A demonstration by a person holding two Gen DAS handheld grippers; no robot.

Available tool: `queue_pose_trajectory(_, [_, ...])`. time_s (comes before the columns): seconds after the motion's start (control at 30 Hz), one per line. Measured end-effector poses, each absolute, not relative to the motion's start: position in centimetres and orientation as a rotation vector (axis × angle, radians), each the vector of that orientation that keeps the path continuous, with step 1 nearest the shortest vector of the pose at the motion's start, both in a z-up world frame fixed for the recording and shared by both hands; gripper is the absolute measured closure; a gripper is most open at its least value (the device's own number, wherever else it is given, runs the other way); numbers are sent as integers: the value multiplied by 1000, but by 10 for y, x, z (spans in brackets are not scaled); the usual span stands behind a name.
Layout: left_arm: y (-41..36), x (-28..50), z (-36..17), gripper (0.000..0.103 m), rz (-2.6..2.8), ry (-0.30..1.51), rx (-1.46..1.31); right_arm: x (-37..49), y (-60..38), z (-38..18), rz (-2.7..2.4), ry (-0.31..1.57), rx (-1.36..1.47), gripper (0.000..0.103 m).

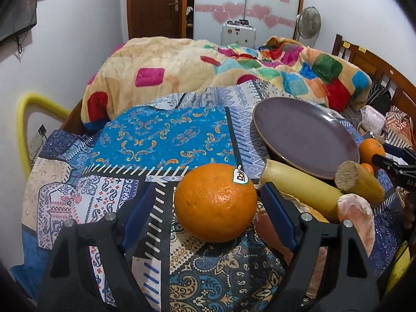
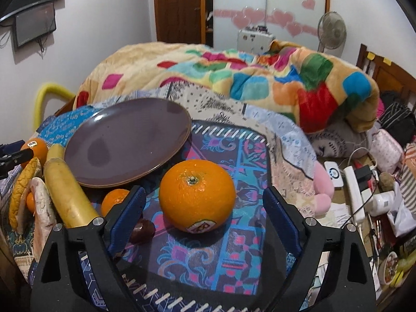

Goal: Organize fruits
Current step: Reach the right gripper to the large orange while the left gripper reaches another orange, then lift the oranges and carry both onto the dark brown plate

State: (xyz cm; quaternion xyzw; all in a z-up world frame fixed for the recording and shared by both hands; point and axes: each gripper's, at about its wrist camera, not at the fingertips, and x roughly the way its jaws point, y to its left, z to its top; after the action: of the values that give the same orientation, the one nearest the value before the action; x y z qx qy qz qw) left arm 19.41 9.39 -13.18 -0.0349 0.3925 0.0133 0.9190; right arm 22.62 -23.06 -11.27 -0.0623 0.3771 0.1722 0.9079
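My left gripper (image 1: pixel 208 209) is spread wide, a Dole-stickered orange (image 1: pixel 215 202) lying between its fingers, unheld. My right gripper (image 2: pixel 204 214) gapes likewise around a second orange (image 2: pixel 197 195); the purple plate (image 2: pixel 124 143) lies ahead-left.

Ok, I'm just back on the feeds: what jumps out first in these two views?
Each open gripper frames its own orange: the left gripper has the Dole-stickered orange between its fingers, the right gripper an orange with its stem up. Between the two lies an empty purple plate, tilted on the patterned cloth, with a long yellow fruit beside it.
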Motion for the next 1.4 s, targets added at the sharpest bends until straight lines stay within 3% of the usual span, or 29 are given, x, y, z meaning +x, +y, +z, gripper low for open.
queue_pose_trajectory(0.13, [93,200,-135,26,9,839,-79,235,-228,-119,359,828,-147,31])
queue_pose_trajectory(0.27, [93,205,-137,33,-9,865,-97,237,-227,-120,378,846,-145,34])
queue_pose_trajectory(0.33, [93,205,-138,34,-11,866,-98,235,-225,-120,390,846,-151,41])
queue_pose_trajectory(0.73, [88,199,-127,35,-2,846,-52,234,-227,-113,377,835,-142,42])
queue_pose_trajectory(1.4, [50,208,-66,35,-51,712,16,223,-217,-44,410,635,-123,42])
